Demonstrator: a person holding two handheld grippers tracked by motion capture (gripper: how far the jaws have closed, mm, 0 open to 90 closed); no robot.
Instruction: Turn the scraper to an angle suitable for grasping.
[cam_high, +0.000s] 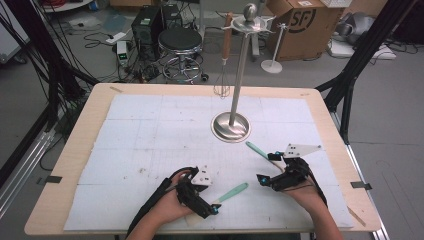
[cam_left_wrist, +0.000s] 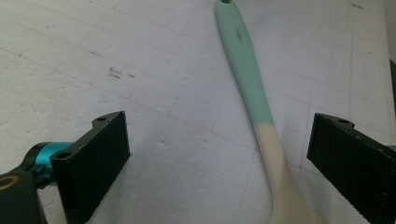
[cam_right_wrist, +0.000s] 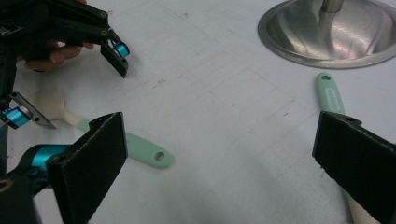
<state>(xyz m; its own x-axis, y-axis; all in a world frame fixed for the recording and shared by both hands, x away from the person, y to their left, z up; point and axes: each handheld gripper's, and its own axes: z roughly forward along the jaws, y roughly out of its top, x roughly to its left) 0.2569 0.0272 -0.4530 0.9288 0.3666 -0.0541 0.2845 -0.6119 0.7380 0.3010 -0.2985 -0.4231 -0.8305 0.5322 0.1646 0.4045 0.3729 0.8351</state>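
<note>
- Two mint-handled spatulas lie flat on the worktop (cam_high: 150, 125).
- Left gripper (cam_left_wrist: 219, 163) spread wide, astride one spatula (cam_left_wrist: 252, 93).
- Right gripper (cam_right_wrist: 219, 163) released, other spatula (cam_right_wrist: 330, 95) near its jaw.

stand: tall polished steel utensil stand (cam_high: 231, 125), round base, mid-table
whisk: wooden-handled wire whisk (cam_high: 224, 60) hanging from it
floor: round black stool (cam_high: 180, 41), brown cardboard box (cam_high: 296, 22)
</note>
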